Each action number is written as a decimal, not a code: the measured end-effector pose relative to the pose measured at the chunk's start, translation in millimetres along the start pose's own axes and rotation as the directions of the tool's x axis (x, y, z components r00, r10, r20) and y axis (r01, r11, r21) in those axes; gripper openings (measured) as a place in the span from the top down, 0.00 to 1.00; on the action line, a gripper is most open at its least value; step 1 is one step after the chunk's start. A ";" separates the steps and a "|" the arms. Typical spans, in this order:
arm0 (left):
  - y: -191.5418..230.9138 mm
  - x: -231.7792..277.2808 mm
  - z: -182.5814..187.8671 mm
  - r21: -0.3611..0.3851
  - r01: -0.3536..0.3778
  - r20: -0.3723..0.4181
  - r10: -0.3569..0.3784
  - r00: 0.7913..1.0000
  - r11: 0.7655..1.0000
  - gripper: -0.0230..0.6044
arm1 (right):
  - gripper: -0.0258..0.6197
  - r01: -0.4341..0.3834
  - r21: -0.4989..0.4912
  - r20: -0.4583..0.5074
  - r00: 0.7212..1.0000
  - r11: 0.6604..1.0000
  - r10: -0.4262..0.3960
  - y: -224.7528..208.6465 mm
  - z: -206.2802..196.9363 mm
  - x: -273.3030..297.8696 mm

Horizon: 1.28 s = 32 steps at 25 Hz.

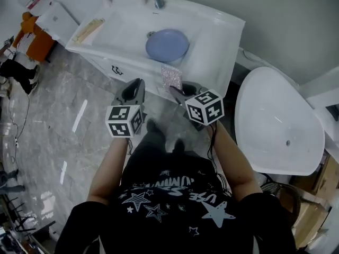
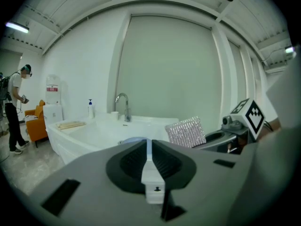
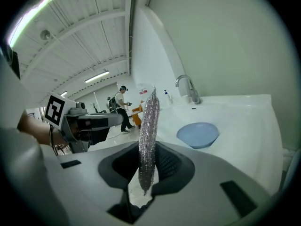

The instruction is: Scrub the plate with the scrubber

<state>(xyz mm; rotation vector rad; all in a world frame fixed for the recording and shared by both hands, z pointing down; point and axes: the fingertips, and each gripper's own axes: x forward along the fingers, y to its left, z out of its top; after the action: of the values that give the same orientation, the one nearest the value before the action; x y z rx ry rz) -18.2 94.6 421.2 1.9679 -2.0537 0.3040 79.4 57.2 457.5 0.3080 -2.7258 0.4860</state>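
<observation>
Plate [image 1: 167,44] (blue) in sink [image 1: 214,28], scrubber [image 1: 171,78] pinched by right gripper [image 1: 175,90], left gripper [image 1: 139,83] apparently closed.

Scrubber [image 3: 149,126] glittery silver mesh; plate [image 1: 167,45] smooth matt blue; sink [image 1: 222,30] glossy white.

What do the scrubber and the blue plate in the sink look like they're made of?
The scrubber: likely metallic mesh or sequin-like fabric, silvery and glittery, with tiny sparkling facets. The plate: possibly plastic or glazed ceramic, plain pale blue with a smooth, soft sheen; can't tell which.
</observation>
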 end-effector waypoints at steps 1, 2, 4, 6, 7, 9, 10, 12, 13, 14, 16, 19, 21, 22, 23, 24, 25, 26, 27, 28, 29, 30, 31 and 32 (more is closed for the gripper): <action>-0.3 -5.3 -5.1 -0.005 -0.002 -0.009 0.002 1.000 1.000 0.89 | 0.83 -0.002 -0.009 0.000 1.000 1.000 0.002 4.6 -2.6 0.8; -0.5 -9.9 -9.4 -0.008 -0.003 -0.016 0.003 1.000 1.000 0.89 | 0.83 -0.005 -0.013 0.000 1.000 1.000 0.005 9.1 -5.1 1.7; -0.6 -18.1 -17.2 -0.011 -0.004 -0.028 0.004 1.000 1.000 0.89 | 0.83 -0.014 -0.012 -0.006 1.000 1.000 0.013 17.7 -11.0 4.1; 0.2 -25.9 -24.7 -0.016 -0.006 -0.039 0.005 0.999 1.000 0.89 | 0.83 -0.016 -0.006 -0.016 1.000 1.000 0.016 24.6 -17.8 7.1; 0.9 -30.2 -28.3 -0.022 -0.005 -0.043 0.004 0.999 1.000 0.89 | 0.83 -0.015 -0.002 -0.024 1.000 1.000 0.015 27.8 -21.6 8.7; 4.0 -40.7 -35.0 -0.044 -0.003 -0.045 0.001 0.999 0.999 0.89 | 0.83 -0.011 0.000 -0.045 0.999 1.000 0.011 35.9 -29.6 12.3; 6.5 -46.5 -38.3 -0.055 -0.002 -0.045 0.000 0.999 0.998 0.89 | 0.83 -0.008 -0.003 -0.057 0.998 1.000 0.008 40.5 -33.3 14.2; 12.6 -59.0 -45.5 -0.067 0.000 -0.055 -0.004 0.998 0.998 0.89 | 0.83 0.004 -0.011 -0.079 0.997 1.000 -0.005 49.8 -38.9 17.1; 15.9 -66.1 -48.8 -0.069 0.001 -0.061 -0.006 0.998 0.998 0.89 | 0.83 0.014 -0.012 -0.086 0.996 1.000 -0.015 55.0 -40.6 17.6; 19.4 -74.2 -51.3 -0.071 0.003 -0.066 -0.007 0.998 0.997 0.89 | 0.83 0.025 -0.012 -0.090 0.996 1.000 -0.026 61.0 -41.7 17.3; 27.2 -92.7 -54.3 -0.077 0.003 -0.062 -0.007 0.998 0.997 0.89 | 0.83 0.042 -0.016 -0.090 0.995 0.999 -0.043 76.0 -43.1 15.8; 41.5 -119.0 -61.8 -0.103 -0.013 -0.045 0.008 0.999 0.995 0.89 | 0.83 0.060 -0.051 -0.084 0.994 0.997 -0.064 100.6 -46.4 13.2; 48.0 -132.9 -69.5 -0.132 -0.024 -0.042 0.018 0.999 0.991 0.89 | 0.83 0.068 -0.075 -0.079 0.994 0.995 -0.074 114.1 -47.9 9.5; 49.4 -139.7 -72.4 -0.141 -0.026 -0.041 0.020 0.999 0.990 0.89 | 0.83 0.072 -0.082 -0.075 0.994 0.994 -0.078 120.2 -48.1 7.0; 49.8 -146.9 -74.5 -0.143 -0.026 -0.039 0.020 0.999 0.989 0.89 | 0.83 0.077 -0.086 -0.071 0.994 0.993 -0.083 125.9 -48.4 4.3; 49.2 -154.3 -75.8 -0.141 -0.024 -0.035 0.019 0.999 0.990 0.89 | 0.83 0.082 -0.087 -0.067 0.994 0.993 -0.088 131.6 -48.7 1.2; 48.0 -161.4 -76.9 -0.139 -0.020 -0.031 0.016 0.999 0.990 0.89 | 0.83 0.088 -0.089 -0.062 0.994 0.992 -0.093 137.0 -49.0 -2.2; 46.4 -167.9 -78.0 -0.139 -0.014 -0.026 0.011 1.000 0.990 0.89 | 0.83 0.093 -0.091 -0.056 0.994 0.991 -0.099 142.3 -49.2 -5.9; 44.8 -173.9 -79.3 -0.141 -0.008 -0.022 0.005 1.000 0.990 0.89 | 0.83 0.099 -0.095 -0.052 0.993 0.990 -0.105 147.6 -49.2 -9.3; 43.8 -179.7 -81.1 -0.144 -0.002 -0.020 -0.001 1.000 0.990 0.89 | 0.83 0.106 -0.101 -0.047 0.993 0.989 -0.111 153.2 -49.4 -12.3; 43.4 -185.4 -83.1 -0.145 0.004 -0.019 -0.007 1.000 0.989 0.89 | 0.83 0.112 -0.105 -0.042 0.992 0.988 -0.117 159.1 -49.6 -14.6; 43.5 -191.1 -85.0 -0.145 0.009 -0.016 -0.011 1.000 0.989 0.89 | 0.83 0.118 -0.108 -0.037 0.992 0.987 -0.123 164.9 -49.8 -16.6; 43.4 -196.6 -86.3 -0.145 0.014 -0.011 -0.016 1.000 0.989 0.89 | 0.83 0.125 -0.110 -0.030 0.991 0.986 -0.129 170.4 -50.1 -18.8; 42.7 -201.9 -86.8 -0.143 0.020 -0.005 -0.020 1.000 0.990 0.89 | 0.83 0.133 -0.111 -0.023 0.990 0.985 -0.136 175.5 -50.4 -21.6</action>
<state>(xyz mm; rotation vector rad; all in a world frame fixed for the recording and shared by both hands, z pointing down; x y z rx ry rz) -49.3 315.8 435.3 1.8986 -1.9915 0.1533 67.0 240.0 442.4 0.4479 -2.6673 0.3015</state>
